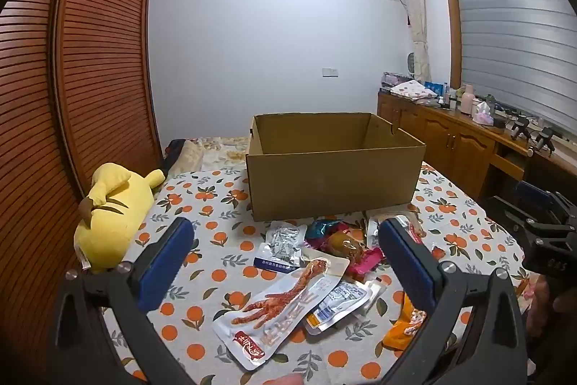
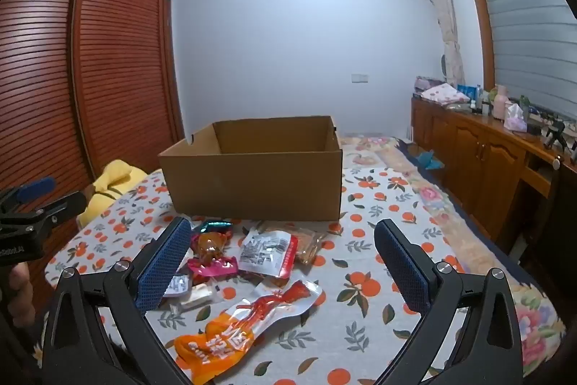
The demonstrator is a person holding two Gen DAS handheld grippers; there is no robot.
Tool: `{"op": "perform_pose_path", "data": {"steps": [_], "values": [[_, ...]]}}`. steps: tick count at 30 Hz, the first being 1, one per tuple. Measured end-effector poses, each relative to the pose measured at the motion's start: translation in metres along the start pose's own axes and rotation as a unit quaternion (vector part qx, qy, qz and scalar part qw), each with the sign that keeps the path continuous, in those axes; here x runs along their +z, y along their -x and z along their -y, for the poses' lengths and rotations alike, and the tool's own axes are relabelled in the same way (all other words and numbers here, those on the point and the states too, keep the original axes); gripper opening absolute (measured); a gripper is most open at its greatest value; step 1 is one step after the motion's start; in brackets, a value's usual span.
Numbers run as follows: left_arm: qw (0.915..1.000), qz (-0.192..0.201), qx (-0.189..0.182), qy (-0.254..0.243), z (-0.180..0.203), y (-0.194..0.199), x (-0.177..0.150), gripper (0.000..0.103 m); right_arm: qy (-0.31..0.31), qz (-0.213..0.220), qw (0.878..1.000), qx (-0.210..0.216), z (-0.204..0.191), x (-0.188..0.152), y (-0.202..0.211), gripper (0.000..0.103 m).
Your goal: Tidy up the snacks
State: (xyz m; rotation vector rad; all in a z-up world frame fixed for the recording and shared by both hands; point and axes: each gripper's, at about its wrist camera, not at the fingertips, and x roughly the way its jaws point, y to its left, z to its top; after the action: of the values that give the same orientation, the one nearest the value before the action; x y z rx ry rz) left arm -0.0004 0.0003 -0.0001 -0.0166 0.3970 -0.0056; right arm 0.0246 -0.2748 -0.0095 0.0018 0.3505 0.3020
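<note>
— Bedroom first: what's under your grippers?

— Your bed, under an orange-print sheet (image 1: pixel 202 201), with an open cardboard box (image 1: pixel 333 183) standing on it and a yellow plush toy (image 1: pixel 111 215) off to its left.

— And the snacks?

— Loose snack packets (image 2: pixel 252 262) lie on the sheet just in front of the box; a chicken-foot packet (image 1: pixel 285 309) is nearest.

— Grippers?

— Your left gripper (image 1: pixel 285 262) and right gripper (image 2: pixel 281 262) both hover over the pile, jaws spread wide, gripping nothing.
</note>
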Motion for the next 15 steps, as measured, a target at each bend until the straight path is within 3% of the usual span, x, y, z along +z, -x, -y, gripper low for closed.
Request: {"op": "perform_pose_path", "data": {"steps": [15], "values": [[1.0, 0.001, 0.003, -0.006, -0.0003, -0.0016, -0.003, 0.103, 0.009, -0.002, 1.0, -0.003, -0.0043, -0.0027, -0.0004, 0.103]]}}
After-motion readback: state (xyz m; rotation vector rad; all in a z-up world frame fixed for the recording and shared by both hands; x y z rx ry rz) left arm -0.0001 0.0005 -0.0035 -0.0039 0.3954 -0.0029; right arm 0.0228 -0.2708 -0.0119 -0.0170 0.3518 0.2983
